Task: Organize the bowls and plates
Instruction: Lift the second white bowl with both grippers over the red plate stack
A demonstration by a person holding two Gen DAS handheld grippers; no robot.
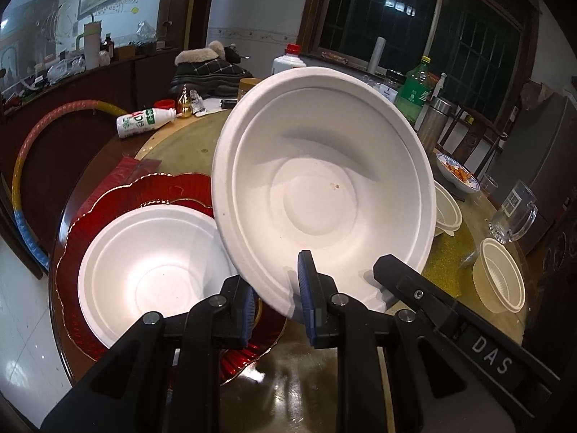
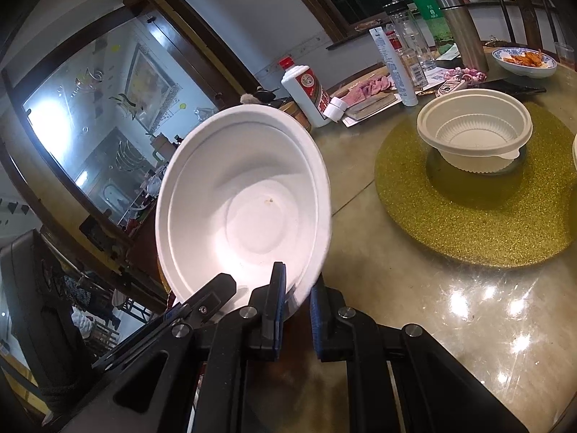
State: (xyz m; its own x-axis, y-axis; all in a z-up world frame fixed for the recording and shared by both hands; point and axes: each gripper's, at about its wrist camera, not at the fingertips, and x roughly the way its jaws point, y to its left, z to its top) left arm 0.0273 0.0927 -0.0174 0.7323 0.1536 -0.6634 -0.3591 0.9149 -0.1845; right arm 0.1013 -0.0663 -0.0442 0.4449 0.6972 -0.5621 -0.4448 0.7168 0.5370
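A white paper bowl [image 1: 324,180] hangs tilted in the air, held at its near rim by both grippers. My left gripper [image 1: 277,299] is shut on its rim, and my right gripper's finger [image 1: 404,278] shows beside it. In the right wrist view my right gripper [image 2: 297,306] is shut on the same bowl [image 2: 245,202]. Below it to the left, a second white paper bowl [image 1: 151,270] sits on a red gold-edged plate [image 1: 119,198]. Cream plastic bowls stand to the right [image 1: 499,276], [image 1: 447,209]; one [image 2: 476,126] sits on a gold glitter mat [image 2: 468,223].
The round table [image 2: 396,306] carries a white liquor bottle [image 2: 306,90], a green bottle [image 1: 414,90], a steel flask [image 2: 465,32], a glass mug [image 1: 512,213], a dish of food [image 2: 524,59], a fallen milk bottle [image 1: 144,122]. A hoop [image 1: 21,180] leans at left.
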